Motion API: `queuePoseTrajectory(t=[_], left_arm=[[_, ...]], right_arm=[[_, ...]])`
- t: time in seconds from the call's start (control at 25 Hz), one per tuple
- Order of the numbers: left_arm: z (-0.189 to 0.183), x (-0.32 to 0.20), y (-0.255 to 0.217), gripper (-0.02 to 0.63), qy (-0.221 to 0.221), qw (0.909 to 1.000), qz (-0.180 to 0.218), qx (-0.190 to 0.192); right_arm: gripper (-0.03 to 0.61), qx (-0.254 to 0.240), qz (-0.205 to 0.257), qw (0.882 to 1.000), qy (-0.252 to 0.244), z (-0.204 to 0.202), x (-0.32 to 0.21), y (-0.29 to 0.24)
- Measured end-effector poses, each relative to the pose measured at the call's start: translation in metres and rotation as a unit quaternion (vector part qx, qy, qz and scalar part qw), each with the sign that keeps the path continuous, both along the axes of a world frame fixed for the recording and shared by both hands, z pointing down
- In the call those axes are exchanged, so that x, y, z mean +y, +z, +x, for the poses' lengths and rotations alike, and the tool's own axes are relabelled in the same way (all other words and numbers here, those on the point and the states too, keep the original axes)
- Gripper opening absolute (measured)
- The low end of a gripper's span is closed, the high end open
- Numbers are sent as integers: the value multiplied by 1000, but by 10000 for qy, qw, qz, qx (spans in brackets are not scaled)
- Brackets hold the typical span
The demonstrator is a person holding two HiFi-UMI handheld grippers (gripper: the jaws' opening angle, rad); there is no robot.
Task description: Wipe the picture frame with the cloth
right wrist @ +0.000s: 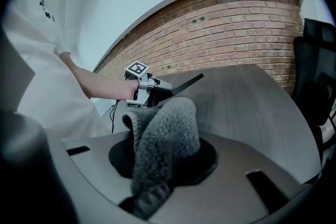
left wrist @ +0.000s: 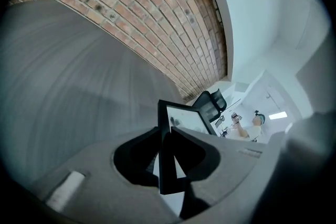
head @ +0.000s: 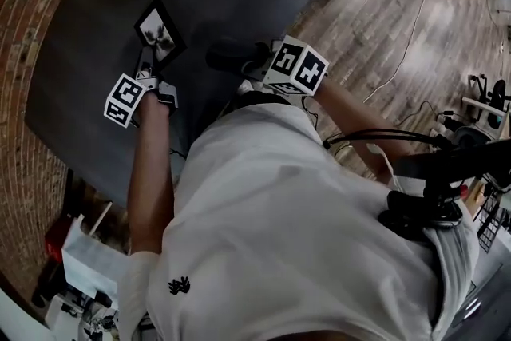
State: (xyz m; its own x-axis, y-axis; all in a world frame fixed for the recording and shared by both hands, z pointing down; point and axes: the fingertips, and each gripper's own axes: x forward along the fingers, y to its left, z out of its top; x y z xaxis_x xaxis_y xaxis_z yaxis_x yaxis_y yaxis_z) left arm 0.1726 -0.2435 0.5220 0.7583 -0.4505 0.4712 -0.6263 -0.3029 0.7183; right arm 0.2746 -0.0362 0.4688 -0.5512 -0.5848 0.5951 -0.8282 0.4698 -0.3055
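White shirt (head: 319,235), small black emblem (head: 179,285); black-and-white marker cube (head: 126,100) on left tongs (head: 148,64).

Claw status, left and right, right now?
Left claw: closed on the edge of the picture frame.
Right claw: closed on the cloth.

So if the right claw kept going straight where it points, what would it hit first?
Most likely the picture frame held in the left claw: it sits almost dead ahead of the right claw and its cloth. Depth is unclear, so it could pass just beside it.
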Motion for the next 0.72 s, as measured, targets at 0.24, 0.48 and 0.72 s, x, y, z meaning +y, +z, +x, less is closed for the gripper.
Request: queuePoseTrajectory(t=[0.24, 0.48, 0.72], left_arm=[[52, -11, 26, 74, 192, 9986, 16, -492], [88, -17, 65, 74, 412, 9927, 33, -1136], [115, -18, 94, 74, 624, 9846, 104, -1629]], right_arm=[[87, -89, -106, 9993, 340, 43, 4, 11], [87, -218, -268, 9976, 608, 72, 12, 26], [87, -331, -467, 9949, 832, 87, 25, 39]])
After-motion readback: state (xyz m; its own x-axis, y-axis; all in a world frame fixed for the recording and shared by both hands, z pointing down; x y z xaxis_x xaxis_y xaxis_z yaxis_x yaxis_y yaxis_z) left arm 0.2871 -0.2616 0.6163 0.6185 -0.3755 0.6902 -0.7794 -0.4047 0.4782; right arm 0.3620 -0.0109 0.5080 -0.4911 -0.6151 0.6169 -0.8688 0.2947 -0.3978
